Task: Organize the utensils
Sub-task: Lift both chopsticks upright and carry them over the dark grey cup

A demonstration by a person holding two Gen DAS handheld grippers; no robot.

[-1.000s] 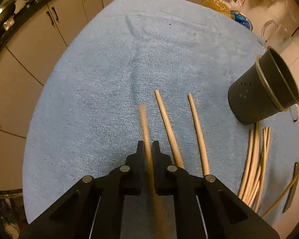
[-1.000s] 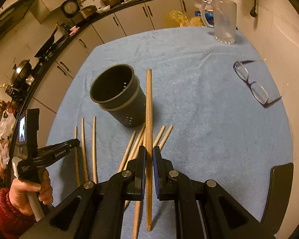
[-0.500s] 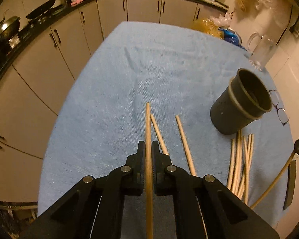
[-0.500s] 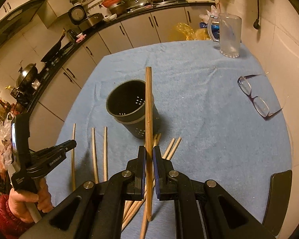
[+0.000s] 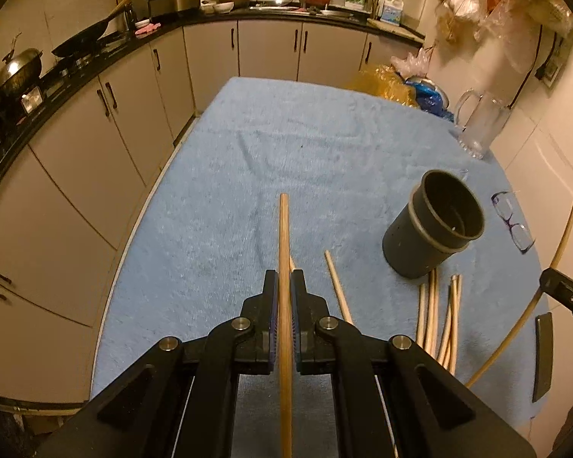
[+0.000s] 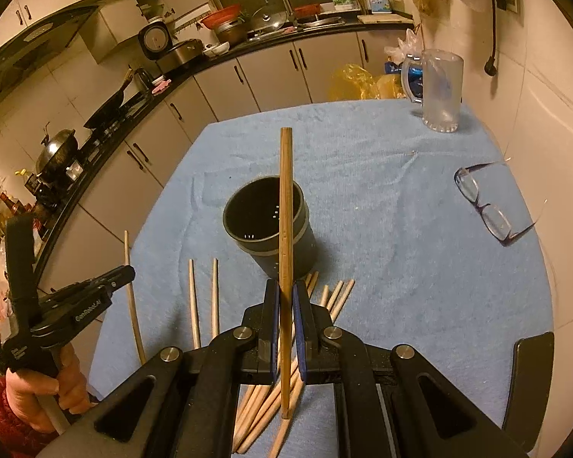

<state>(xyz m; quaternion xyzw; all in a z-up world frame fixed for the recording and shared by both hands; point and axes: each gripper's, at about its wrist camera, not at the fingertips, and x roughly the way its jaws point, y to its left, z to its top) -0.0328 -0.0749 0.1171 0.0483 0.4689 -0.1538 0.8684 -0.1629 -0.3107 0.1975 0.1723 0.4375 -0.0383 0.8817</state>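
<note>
My left gripper (image 5: 284, 286) is shut on a wooden chopstick (image 5: 284, 236) and holds it well above the blue towel (image 5: 305, 160). My right gripper (image 6: 285, 297) is shut on another chopstick (image 6: 285, 206), raised over the dark grey perforated holder (image 6: 265, 225), which stands upright. The holder also shows in the left wrist view (image 5: 431, 225), to the right of my left gripper. Several loose chopsticks lie below the holder (image 5: 439, 313) (image 6: 336, 297), and two more lie to its left (image 6: 204, 297). The left gripper shows in the right wrist view (image 6: 128, 273), with its chopstick.
A pair of glasses (image 6: 485, 202) lies on the towel at the right. A clear glass mug (image 6: 441, 91) stands at the far right corner beside plastic bags (image 6: 359, 84). Kitchen cabinets and a cluttered counter (image 5: 133, 38) run along the left and back.
Both grippers have risen with their chopsticks, so the table looks farther away. The right chopstick has come over the holder's mouth. Both stay shut.
</note>
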